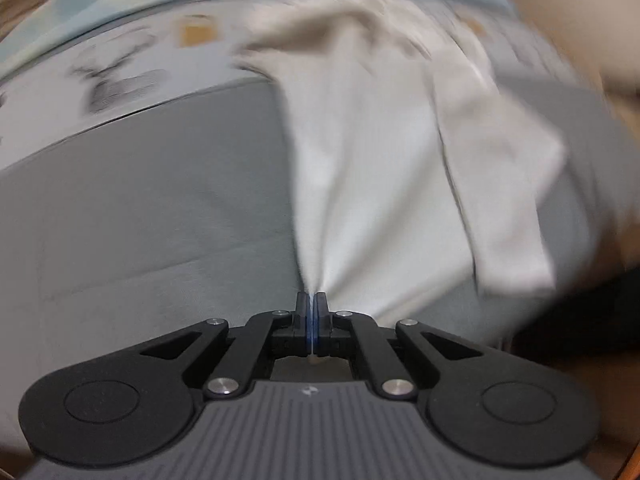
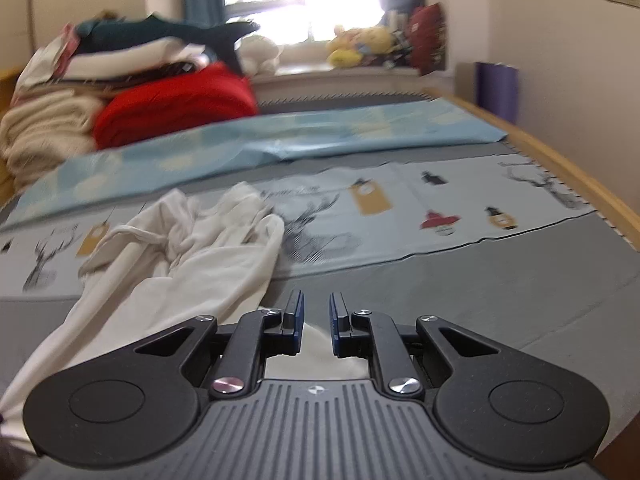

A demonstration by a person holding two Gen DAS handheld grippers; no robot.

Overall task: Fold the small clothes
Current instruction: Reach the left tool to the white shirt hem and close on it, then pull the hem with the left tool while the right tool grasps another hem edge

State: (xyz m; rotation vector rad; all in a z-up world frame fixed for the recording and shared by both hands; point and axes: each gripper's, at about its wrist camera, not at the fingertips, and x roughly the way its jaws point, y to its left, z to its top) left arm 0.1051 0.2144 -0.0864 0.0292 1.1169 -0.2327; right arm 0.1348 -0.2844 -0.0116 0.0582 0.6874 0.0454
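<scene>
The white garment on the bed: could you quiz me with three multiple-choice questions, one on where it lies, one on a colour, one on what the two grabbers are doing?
1. Where does the white garment lie?
A. on the bed's grey sheet and printed cloth
B. on the windowsill
C. on the floor

2. What colour is the folded blanket beside the pile at the bed's far end?
A. green
B. red
C. yellow

3. How does the left gripper stand?
A. wide open, empty
B. shut on the garment
C. shut on a toy

Answers: 1 A, it sprawls across both; 2 B, it is bright red; 3 B, white fabric fans out from its closed pads, while the right gripper is open.
</scene>
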